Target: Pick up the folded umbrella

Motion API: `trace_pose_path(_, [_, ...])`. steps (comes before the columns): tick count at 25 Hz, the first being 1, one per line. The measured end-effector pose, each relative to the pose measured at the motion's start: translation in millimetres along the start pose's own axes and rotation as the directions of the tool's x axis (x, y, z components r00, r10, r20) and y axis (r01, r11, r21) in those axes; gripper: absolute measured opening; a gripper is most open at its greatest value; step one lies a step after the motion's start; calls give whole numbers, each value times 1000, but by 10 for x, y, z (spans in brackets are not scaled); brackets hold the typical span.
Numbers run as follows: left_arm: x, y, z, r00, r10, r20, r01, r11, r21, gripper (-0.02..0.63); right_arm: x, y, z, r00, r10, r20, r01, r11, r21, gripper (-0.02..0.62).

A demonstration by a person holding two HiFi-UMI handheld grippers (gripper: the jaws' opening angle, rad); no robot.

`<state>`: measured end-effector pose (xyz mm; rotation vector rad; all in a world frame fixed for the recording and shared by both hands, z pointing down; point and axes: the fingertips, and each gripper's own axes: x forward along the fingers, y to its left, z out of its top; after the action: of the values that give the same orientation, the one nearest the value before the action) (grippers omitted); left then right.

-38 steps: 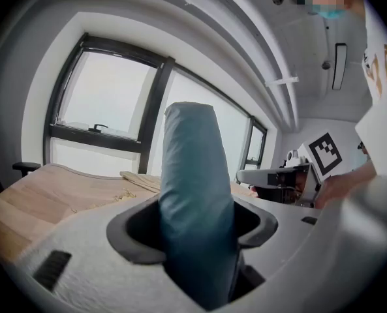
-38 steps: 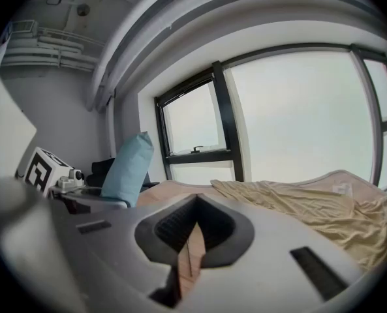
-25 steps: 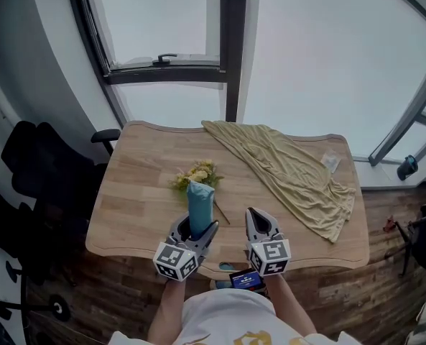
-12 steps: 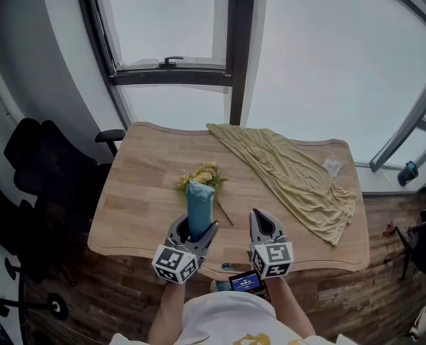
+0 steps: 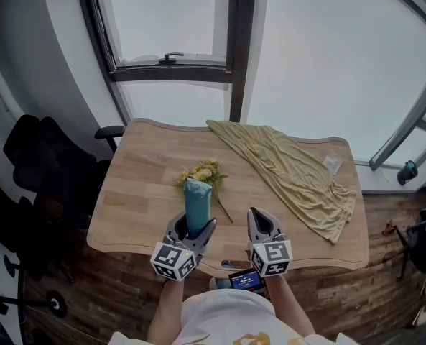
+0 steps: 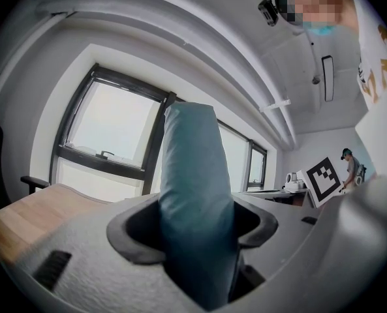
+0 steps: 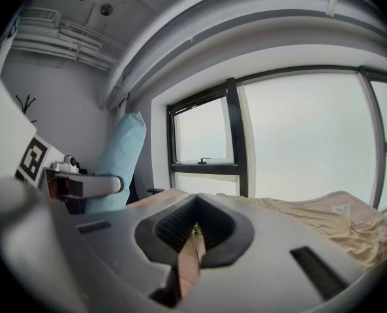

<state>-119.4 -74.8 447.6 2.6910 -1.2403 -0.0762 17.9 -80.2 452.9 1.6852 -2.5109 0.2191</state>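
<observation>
**Umbrella up in the left gripper, right gripper idle**

Head view: the left gripper [image 5: 193, 228] is clamped on the lower part of the umbrella [image 5: 197, 203], which stands upright above the table's [image 5: 137, 185] near edge. It appears lifted off the wood, so the pick-up looks as good as done. The right gripper [image 5: 257, 215] hovers over that same near edge, jaws drawn almost together. Flowers [image 5: 201, 172] lie at the table's middle, and a cloth [image 5: 292, 171] drapes over its far-right part. No container shows on the table.

Left gripper view: the teal body fills the gap between the jaws, both sides pressed against it, and its top rises well above them. The cover looks like soft, smooth fabric over a stiff core. It is probably light, but the sleeve could crease or slide in the grip. A firm hold on the thick body, as here, seems the sound place — not the loose top.

Right gripper view: only a narrow slit stays between the jaws, with nothing in it but table wood showing through. The umbrella stands off to the side, above the table's edge.
</observation>
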Motion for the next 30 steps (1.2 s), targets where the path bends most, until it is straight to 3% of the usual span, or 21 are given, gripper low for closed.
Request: trace_pose_path(30, [15,126,-78,1000,21,-9,-21,999,-38,290,55,-90,-131,1000,2,-31,-2,1000,13,11])
